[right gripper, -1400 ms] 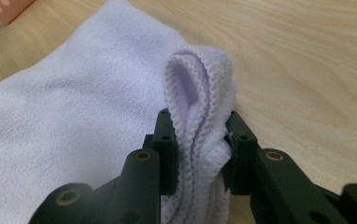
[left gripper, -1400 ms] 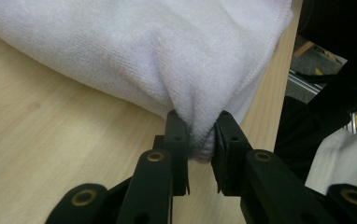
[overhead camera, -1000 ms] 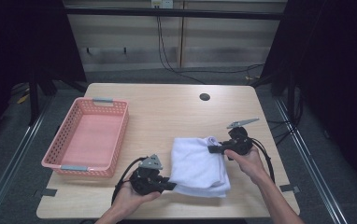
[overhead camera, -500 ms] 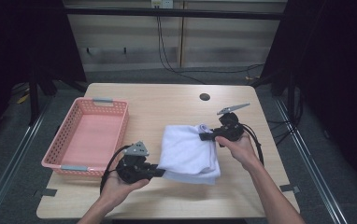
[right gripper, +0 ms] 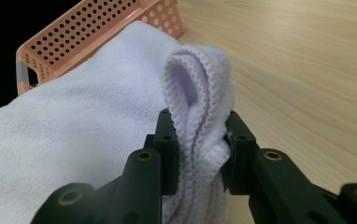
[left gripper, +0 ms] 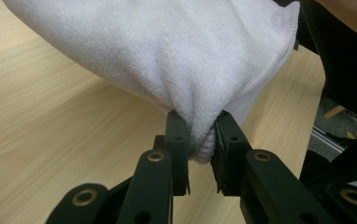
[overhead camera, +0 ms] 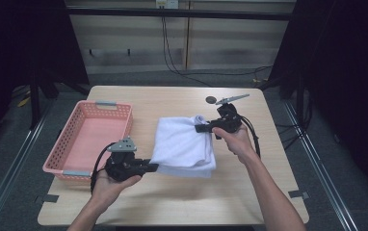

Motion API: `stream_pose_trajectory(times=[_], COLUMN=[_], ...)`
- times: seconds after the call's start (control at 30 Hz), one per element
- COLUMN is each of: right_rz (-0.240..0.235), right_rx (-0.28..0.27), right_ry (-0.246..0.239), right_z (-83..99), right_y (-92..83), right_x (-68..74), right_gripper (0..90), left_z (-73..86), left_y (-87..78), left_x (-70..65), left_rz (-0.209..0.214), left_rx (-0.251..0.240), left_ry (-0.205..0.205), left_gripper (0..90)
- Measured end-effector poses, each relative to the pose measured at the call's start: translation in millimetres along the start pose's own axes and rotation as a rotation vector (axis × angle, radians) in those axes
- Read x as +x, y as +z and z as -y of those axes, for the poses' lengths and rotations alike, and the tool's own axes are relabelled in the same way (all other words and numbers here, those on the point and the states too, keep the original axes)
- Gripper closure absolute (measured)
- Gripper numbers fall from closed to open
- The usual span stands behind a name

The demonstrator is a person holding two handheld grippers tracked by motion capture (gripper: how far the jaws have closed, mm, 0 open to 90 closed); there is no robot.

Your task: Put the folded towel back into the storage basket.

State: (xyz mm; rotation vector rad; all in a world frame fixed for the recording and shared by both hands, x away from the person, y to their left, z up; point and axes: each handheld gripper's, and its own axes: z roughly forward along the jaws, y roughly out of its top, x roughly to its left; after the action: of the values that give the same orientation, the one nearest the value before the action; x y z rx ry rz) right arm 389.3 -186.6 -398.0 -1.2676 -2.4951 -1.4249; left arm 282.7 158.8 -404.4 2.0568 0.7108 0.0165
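Both pairs of black jaws pinch the folded white terry towel (overhead camera: 184, 147): left gripper (left gripper: 200, 144) on its near corner, right gripper (right gripper: 197, 140) on its far folded edge, likely to carry it flat, mid-frame beside the pink perforated plastic basket (overhead camera: 61, 161) at left

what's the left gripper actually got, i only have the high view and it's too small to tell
Observer: In the left gripper view, the left gripper is shut on a bunched fold of the white towel.
Operator: and the right one
Observer: In the right gripper view, the right gripper pinches several stacked hemmed layers of towel.
Operator: what's behind it there
Observer: The pink basket, with a grey handle at its end.
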Motion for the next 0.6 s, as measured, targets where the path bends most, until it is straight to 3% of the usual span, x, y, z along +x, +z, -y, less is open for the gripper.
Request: stream_pose_trajectory(times=[0.4,0.6], right_rz=[-0.008,-0.023], right_rx=[-0.009,-0.017], right_ry=[-0.012,-0.036], right_z=[-31.9,-59.9], right_y=[20.6,35.6], right_x=[11.2,23.9], right_gripper=[71.5,71.5], left_z=[-2.9,-4.0], left_y=[-27.1,-51.1], left_x=[22.3,34.9], left_rz=[-0.050,-0.087], left_rx=[-0.041,-0.070], left_ry=[-0.038,-0.043], left_gripper=[78.4,78.4])
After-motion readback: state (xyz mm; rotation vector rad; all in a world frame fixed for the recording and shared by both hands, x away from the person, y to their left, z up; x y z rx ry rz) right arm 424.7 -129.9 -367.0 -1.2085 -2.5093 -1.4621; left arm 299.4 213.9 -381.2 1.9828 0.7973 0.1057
